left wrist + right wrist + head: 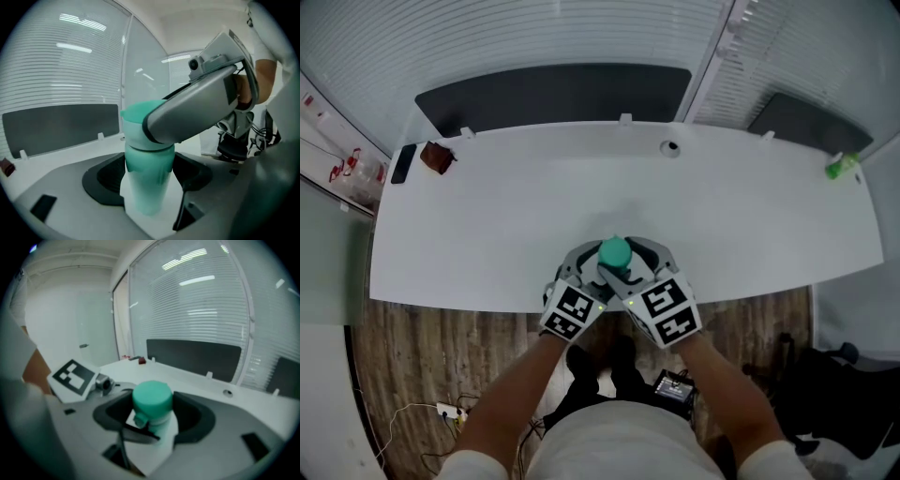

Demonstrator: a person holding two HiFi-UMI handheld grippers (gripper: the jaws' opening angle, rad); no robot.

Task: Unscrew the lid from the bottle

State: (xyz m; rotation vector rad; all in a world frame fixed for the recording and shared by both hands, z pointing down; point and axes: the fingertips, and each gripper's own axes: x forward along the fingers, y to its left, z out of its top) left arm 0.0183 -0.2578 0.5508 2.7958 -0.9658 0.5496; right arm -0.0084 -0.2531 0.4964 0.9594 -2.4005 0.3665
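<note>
The small, pale, see-through plastic bottle (146, 201) looks light and a bit soft, so a hard squeeze may dent it; its smooth sides may slip. The round green plastic lid (151, 397) looks stiffer and is the better part to turn. Hold the lid round its edge, and hold the bottle low on its body so it cannot spin.

That is how it is held now; the left gripper (149, 180) has its jaws closed on the body of the bottle, under the lid; the right gripper (152, 420) has its jaws closed round the lid. The lid sits on the bottle, so I think the twisting is not done yet.

The bottle stands up straight in front of the person, by the near edge of the long white worktop (487, 216); I cannot tell if its bottom rests on it. Both arms reach forward and bend in, so the two grippers come together in a V with the bottle between them; their marker cubes face up, side by side.
</note>
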